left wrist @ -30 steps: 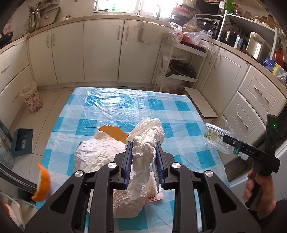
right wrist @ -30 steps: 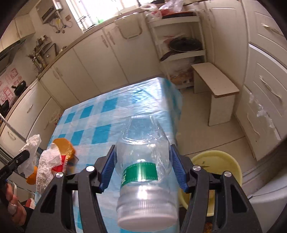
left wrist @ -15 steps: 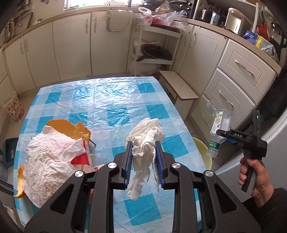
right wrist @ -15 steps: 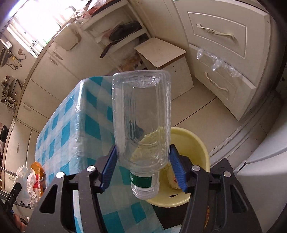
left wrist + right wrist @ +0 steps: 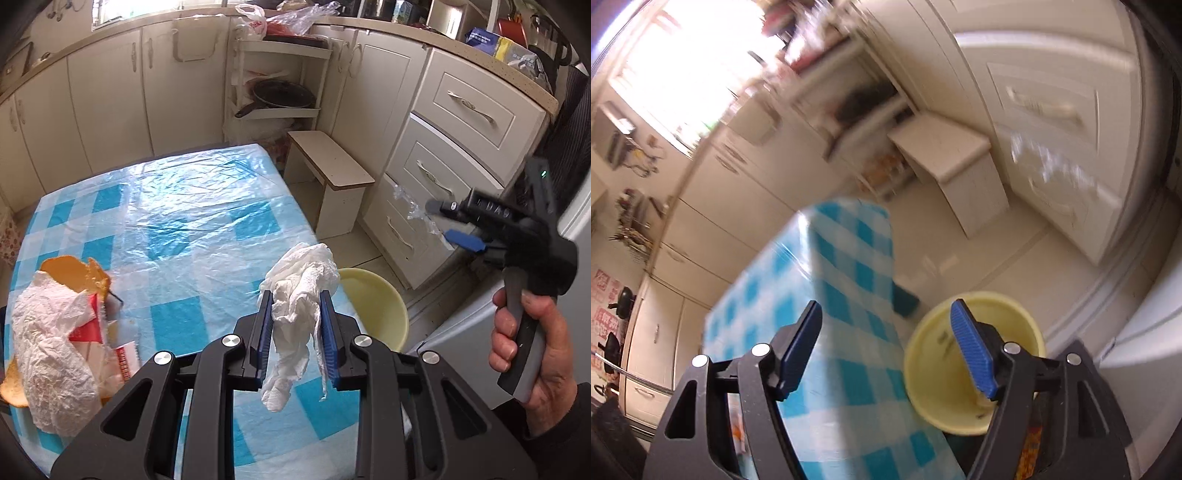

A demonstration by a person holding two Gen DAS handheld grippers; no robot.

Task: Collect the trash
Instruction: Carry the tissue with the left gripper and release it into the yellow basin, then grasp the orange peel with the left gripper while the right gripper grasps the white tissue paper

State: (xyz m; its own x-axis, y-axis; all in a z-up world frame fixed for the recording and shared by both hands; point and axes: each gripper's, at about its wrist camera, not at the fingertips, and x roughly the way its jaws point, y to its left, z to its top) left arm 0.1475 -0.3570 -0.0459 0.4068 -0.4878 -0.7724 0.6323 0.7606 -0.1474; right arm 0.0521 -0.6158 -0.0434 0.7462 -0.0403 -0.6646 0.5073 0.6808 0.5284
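My left gripper [image 5: 295, 325] is shut on a crumpled white paper towel [image 5: 301, 295] and holds it above the right edge of the blue checked table [image 5: 177, 229]. A yellow bin [image 5: 373, 306] stands on the floor just beyond that edge; it also shows in the right wrist view [image 5: 938, 373]. My right gripper [image 5: 886, 347] is open and empty above the bin and the table edge; it also shows in the left wrist view [image 5: 448, 221], held in a hand. The bottle is out of sight. More trash lies at the table's left: crumpled white paper [image 5: 48, 354], orange peel [image 5: 77, 273] and a red-and-white wrapper [image 5: 110, 343].
A small white step stool [image 5: 332, 177] stands beyond the bin. White drawers [image 5: 443, 177] line the right side and cabinets [image 5: 110, 96] the back. A shelf rack with a pan [image 5: 277, 96] stands in the corner. The right wrist view is blurred by motion.
My right gripper has opened and the plastic bottle is gone from it. My left gripper has moved right with the paper towel, towards the yellow bin.
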